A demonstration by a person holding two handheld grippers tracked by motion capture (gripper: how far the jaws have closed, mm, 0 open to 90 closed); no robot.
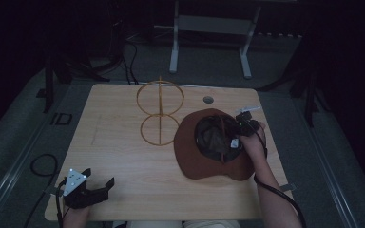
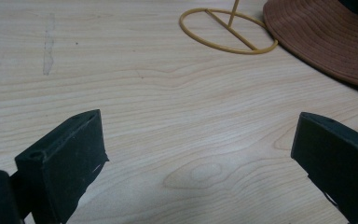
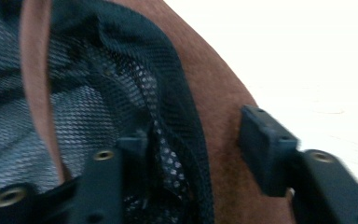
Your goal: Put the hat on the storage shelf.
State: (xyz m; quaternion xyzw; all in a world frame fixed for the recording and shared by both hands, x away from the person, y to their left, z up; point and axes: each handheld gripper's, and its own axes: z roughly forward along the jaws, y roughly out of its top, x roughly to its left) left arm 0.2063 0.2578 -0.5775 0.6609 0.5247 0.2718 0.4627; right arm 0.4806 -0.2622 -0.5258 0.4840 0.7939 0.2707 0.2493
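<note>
The hat [image 1: 214, 164] by the table's right edge is straddled by the open right gripper [image 3: 196, 154]; the left gripper [image 1: 95, 183] is held wide, far off.

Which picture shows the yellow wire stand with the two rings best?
The high view shows it best: the yellow wire stand with an upright ring and a flat base ring is whole there, beside the brown brimmed cloth hat. The left gripper view catches just its base ring and a bit of stem.
</note>
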